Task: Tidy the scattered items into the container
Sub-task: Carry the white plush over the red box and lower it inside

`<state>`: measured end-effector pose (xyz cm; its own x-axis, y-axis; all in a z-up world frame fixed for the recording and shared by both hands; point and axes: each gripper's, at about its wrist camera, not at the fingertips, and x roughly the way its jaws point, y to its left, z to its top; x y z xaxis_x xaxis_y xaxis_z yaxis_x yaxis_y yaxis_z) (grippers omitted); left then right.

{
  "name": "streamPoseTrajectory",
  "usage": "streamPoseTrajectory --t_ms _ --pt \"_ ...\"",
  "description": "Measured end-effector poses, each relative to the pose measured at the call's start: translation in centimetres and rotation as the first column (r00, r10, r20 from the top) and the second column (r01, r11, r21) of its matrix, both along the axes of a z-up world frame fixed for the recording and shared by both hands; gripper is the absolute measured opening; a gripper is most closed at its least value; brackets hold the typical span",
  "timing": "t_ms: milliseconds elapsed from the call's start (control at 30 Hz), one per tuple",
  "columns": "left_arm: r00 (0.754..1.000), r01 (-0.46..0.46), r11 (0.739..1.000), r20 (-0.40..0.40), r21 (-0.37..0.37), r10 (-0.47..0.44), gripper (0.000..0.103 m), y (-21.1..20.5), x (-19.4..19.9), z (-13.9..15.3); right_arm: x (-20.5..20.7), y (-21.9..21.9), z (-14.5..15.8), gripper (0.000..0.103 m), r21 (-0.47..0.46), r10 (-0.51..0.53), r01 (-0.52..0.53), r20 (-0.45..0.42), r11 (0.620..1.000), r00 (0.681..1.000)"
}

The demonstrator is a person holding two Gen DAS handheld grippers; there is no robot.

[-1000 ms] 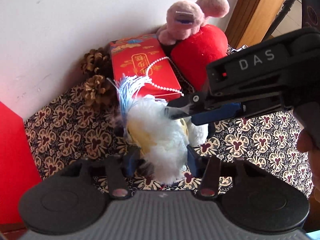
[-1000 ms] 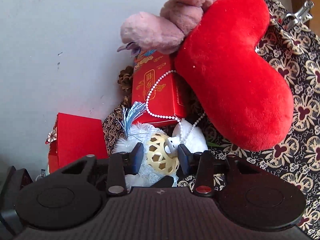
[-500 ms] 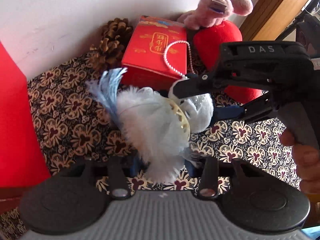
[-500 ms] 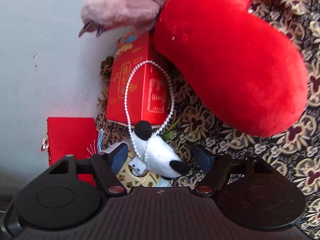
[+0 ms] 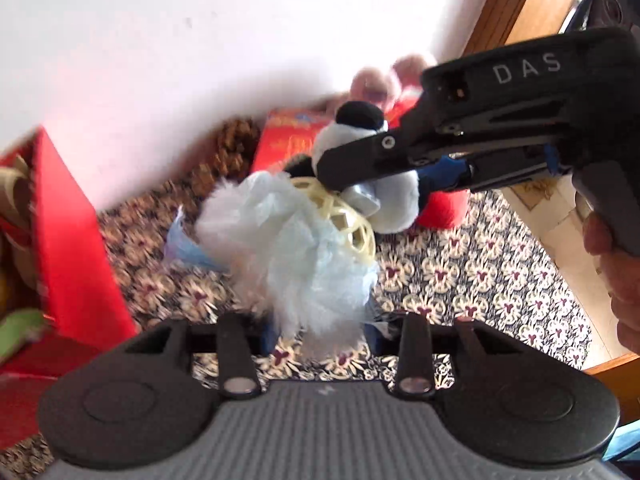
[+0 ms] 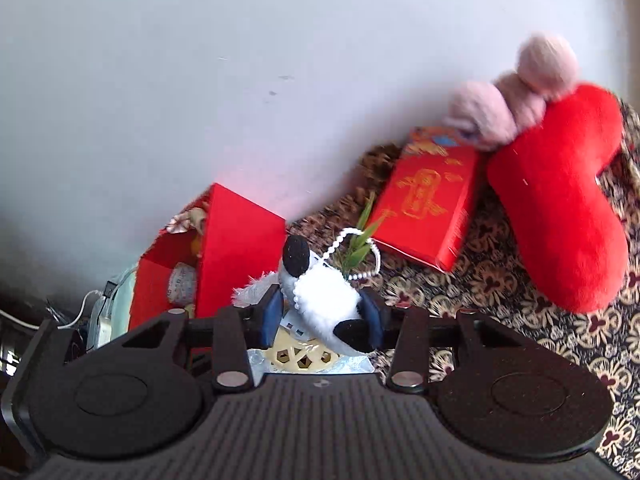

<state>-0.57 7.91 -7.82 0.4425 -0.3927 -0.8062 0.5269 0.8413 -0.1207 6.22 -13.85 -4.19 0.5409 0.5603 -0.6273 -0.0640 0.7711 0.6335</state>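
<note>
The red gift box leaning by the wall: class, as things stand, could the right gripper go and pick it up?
Probably not yet. The right gripper is shut on the panda toy, with a bead string draped over it. The gift box itself lies uncovered on the patterned cloth, so the way looks free once the toy is dropped.

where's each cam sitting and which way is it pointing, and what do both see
Left wrist: sits on the left gripper, facing the wall; shows its feathery toy, the right gripper and a hand.
Right wrist: sits on the right gripper, facing the wall; shows its panda plush, the red container.
Shared: panda plush, red gift box, red container, patterned cloth.
</note>
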Motion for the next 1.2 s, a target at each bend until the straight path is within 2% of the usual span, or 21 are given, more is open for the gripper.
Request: streamPoseTrajectory --t_ms 67,200,333,467,533,667,833,1000,1100,1200 --pt "0.998 -0.028 1.000 0.063 -0.008 0.028 0.038 1.9 -0.2 2.0 0.0 1.9 2.3 0.045 -0.015 0.036 -0.035 0.079 0.999 0.996" --pt "0.977 -0.147 0.988 0.150 -0.037 0.151 0.038 8.1 0.1 5.3 1.1 7.8 5.4 0.045 -0.024 0.123 -0.121 0.205 0.992 0.971" --pt "0.944 -0.277 0.961 0.183 -0.019 0.276 0.038 14.8 0.3 6.2 2.3 15.5 6.3 0.045 -0.044 0.232 -0.228 0.264 0.973 0.936" --pt "0.911 -0.385 0.923 0.162 0.006 0.379 0.038 21.2 0.6 4.7 2.5 23.4 5.2 0.045 -0.115 0.348 -0.328 0.295 0.938 0.890" --pt "0.897 -0.429 0.903 0.124 0.021 0.424 0.038 24.0 1.0 3.3 2.5 27.5 4.3 0.045 -0.160 0.403 -0.371 0.293 0.915 0.867" --pt "0.885 -0.466 0.884 0.053 0.037 0.463 0.038 28.1 1.6 0.9 2.6 32.7 2.5 0.045 -0.226 0.464 -0.412 0.277 0.883 0.842" --pt "0.885 -0.464 0.886 -0.024 0.007 0.464 0.036 30.0 2.6 -0.8 2.6 35.4 1.1 0.045 -0.254 0.480 -0.424 0.232 0.869 0.846" --pt "0.873 -0.485 0.874 -0.081 -0.034 0.481 0.037 31.2 3.6 -1.9 2.8 35.6 0.3 0.045 -0.258 0.452 -0.398 0.202 0.880 0.869" --pt "0.885 -0.462 0.886 -0.092 -0.036 0.457 0.040 31.4 3.7 -2.0 2.8 35.6 0.3 0.045 -0.294 0.451 -0.387 0.192 0.874 0.872" --pt "0.892 -0.445 0.894 -0.102 -0.042 0.439 0.041 31.7 3.8 -1.8 3.1 36.1 0.4 0.046 -0.351 0.466 -0.388 0.171 0.852 0.868"
